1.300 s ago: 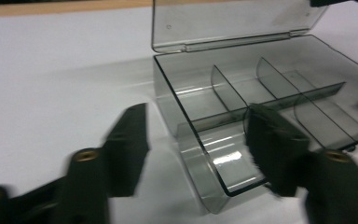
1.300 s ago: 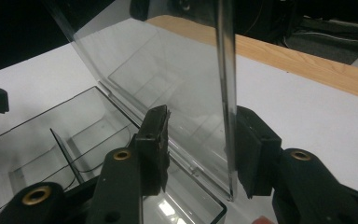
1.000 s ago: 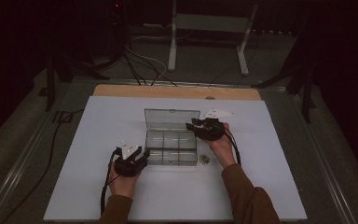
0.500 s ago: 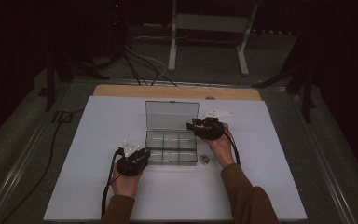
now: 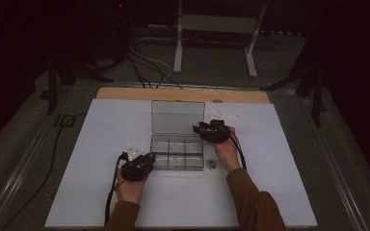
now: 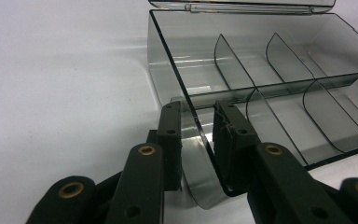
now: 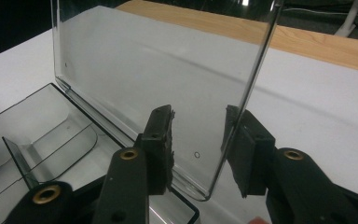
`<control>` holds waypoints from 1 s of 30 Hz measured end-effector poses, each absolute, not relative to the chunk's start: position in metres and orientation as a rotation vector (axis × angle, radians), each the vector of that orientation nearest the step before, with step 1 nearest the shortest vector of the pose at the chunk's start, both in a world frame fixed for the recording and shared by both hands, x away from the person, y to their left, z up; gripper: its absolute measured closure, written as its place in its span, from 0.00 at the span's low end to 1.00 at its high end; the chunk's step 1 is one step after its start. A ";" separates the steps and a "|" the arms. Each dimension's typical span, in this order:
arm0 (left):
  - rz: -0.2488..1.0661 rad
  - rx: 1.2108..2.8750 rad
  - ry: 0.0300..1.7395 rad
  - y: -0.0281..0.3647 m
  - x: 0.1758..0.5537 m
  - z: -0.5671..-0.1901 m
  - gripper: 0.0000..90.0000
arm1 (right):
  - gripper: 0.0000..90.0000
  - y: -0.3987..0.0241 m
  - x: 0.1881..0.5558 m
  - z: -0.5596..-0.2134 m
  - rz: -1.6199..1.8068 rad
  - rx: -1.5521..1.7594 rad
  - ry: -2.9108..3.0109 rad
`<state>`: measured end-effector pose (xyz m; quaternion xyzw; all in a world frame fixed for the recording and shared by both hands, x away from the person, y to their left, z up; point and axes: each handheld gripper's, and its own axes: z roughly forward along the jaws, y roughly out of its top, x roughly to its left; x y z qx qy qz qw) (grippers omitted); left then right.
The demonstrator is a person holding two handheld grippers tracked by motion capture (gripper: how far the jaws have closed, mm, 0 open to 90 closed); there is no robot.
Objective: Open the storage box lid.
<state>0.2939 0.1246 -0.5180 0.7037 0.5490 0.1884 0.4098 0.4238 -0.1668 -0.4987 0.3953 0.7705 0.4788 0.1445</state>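
The box (image 5: 177, 153) sits open mid-counter (image 5: 101, 202); left fingers (image 6: 170, 140) pinch its corner wall, right fingers (image 7: 161, 140) straddle the lid (image 7: 158, 74)'s edge loosely.

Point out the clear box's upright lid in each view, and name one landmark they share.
High view: the lid stands upright at table centre, behind the box's compartments.
Left gripper view: a strip of the lid's edge along the top, beyond the dividers.
Right gripper view: the lid spans the middle, its right edge between the right tongs.
Shared landmark: the white table.
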 end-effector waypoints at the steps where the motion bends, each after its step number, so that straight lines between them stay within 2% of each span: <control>1: 0.474 1.772 1.383 0.125 0.294 -0.518 0.84 | 0.68 -0.167 0.424 -0.499 1.381 1.141 2.219; 30: 0.494 1.808 1.370 0.123 0.289 -0.514 0.87 | 0.59 -0.168 0.427 -0.504 1.360 1.250 2.241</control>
